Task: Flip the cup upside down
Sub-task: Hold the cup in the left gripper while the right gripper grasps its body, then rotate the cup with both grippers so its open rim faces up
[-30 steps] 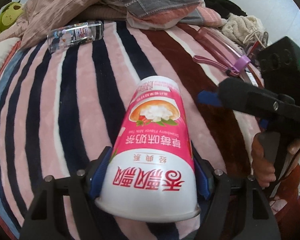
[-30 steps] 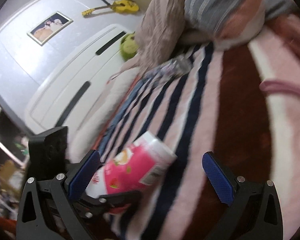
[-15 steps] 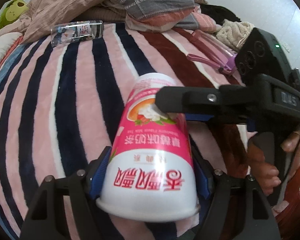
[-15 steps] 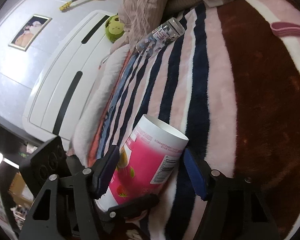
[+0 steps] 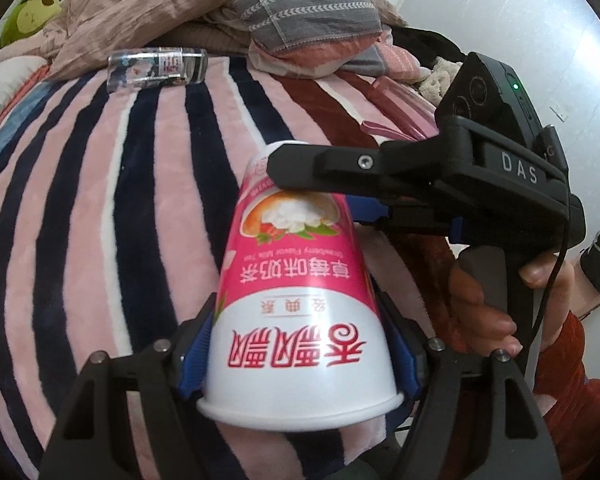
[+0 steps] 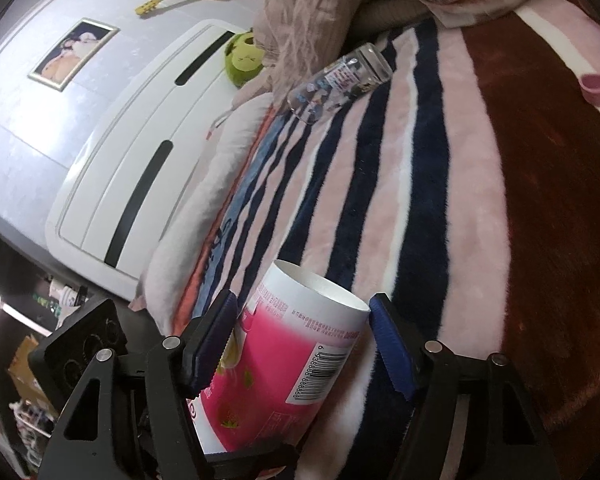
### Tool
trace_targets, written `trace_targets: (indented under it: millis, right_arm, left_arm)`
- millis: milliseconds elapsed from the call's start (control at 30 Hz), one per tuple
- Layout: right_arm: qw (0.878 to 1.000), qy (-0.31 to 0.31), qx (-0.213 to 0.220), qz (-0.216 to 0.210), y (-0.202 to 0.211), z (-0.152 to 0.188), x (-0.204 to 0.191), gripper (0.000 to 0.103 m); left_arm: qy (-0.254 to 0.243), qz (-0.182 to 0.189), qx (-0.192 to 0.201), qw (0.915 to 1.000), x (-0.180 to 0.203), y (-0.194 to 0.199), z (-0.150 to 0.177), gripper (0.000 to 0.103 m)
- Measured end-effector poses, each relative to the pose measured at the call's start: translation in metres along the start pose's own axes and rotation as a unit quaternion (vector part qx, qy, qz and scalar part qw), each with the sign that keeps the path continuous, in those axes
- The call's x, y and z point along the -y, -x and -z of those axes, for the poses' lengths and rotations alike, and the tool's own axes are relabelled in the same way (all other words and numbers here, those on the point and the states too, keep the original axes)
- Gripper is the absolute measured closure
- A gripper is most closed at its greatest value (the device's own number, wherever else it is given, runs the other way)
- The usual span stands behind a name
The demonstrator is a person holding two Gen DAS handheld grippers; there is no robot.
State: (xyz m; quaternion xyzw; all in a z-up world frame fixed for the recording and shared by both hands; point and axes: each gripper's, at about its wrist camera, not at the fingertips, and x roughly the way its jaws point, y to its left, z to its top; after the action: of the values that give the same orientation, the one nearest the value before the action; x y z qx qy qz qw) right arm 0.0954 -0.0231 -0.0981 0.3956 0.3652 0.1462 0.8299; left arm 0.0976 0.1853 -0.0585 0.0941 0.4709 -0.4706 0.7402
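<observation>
A pink and white paper cup point(image 5: 296, 292) with red Chinese print is held tilted above a striped blanket point(image 5: 100, 200). My left gripper point(image 5: 300, 352) is shut on the cup's wide rimmed end, blue pads on both sides. The right gripper point(image 5: 340, 196) reaches in from the right, its black finger across the cup's narrow far end. In the right wrist view the cup point(image 6: 284, 360) sits between the blue pads of my right gripper point(image 6: 300, 336), close to both; whether they press it I cannot tell.
A clear glass bottle point(image 5: 156, 68) lies on the blanket at the back, also in the right wrist view point(image 6: 340, 80). Piled bedding point(image 5: 300, 20) and a green plush toy point(image 5: 28, 16) lie behind it. A pink hanger point(image 5: 392, 120) lies at the right.
The right gripper has come in from the right and its fingers have narrowed around the cup's far end. The left gripper has kept its hold on the rim end.
</observation>
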Motion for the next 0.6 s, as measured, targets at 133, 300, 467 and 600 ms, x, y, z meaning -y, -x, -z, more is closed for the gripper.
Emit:
trace_targets:
  millis: [133,300,467,600]
  right_arm:
    - [0.999,0.035,0.038,0.001,0.013,-0.001,-0.013,0.039]
    - [0.987,0.107,0.114,0.02,0.043,-0.005,-0.033,0.04]
    - [0.971,0.167,0.16,0.061,0.061,-0.006,-0.039,0.041]
    - [0.96,0.21,0.165,0.088,0.063,-0.005,-0.042,0.042]
  left_arm:
    - [-0.013,0.012,0.023,0.9996,0.004,0.005,-0.008,0.032]
    - [-0.026,0.02,0.054,0.998,0.013,-0.001,-0.028,0.032]
    - [-0.027,0.06,0.066,0.9957,0.018,-0.018,-0.044,0.032]
    - [-0.031,0.057,0.069,0.9955,0.018,-0.028,-0.044,0.032]
